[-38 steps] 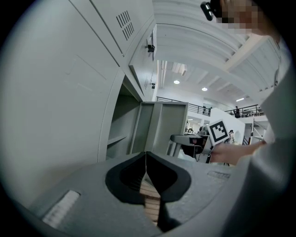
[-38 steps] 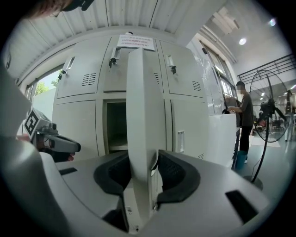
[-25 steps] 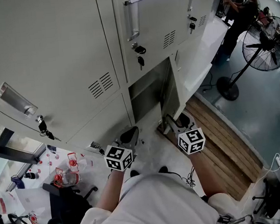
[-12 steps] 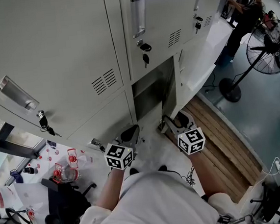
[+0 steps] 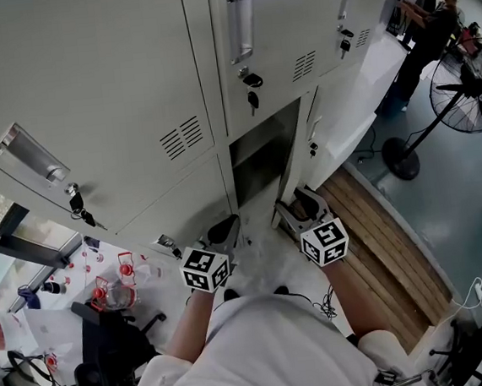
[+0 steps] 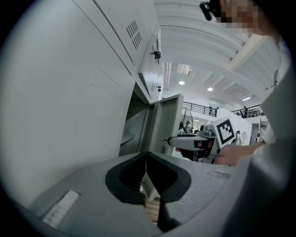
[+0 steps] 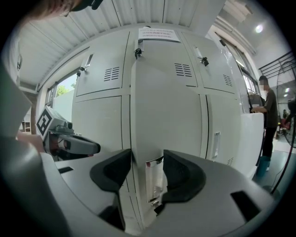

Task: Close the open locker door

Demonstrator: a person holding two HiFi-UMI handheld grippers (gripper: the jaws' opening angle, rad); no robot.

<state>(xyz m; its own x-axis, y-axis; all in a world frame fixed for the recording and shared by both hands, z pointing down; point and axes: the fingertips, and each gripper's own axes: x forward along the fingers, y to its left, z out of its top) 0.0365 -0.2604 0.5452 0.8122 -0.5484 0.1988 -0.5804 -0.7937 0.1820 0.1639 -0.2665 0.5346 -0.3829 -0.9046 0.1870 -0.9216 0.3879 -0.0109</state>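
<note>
Grey locker wall (image 5: 103, 82) dead ahead, open locker door (image 7: 162, 106) low down, swung out edge-on, right gripper (image 7: 147, 162) jaws just opening wide, door edge between them unpinched, left gripper (image 6: 146, 159) jaws pressed together, nothing between, standing fan (image 5: 468, 81) and person (image 5: 430, 30) off right

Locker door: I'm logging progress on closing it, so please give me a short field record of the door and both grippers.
door: lower locker door, ajar, swung out from its compartment
right gripper: jaws apart and just been opening; the door's edge stands between them
left gripper: jaws together, nothing between them, clear of the door
task state: door not yet closed
</note>
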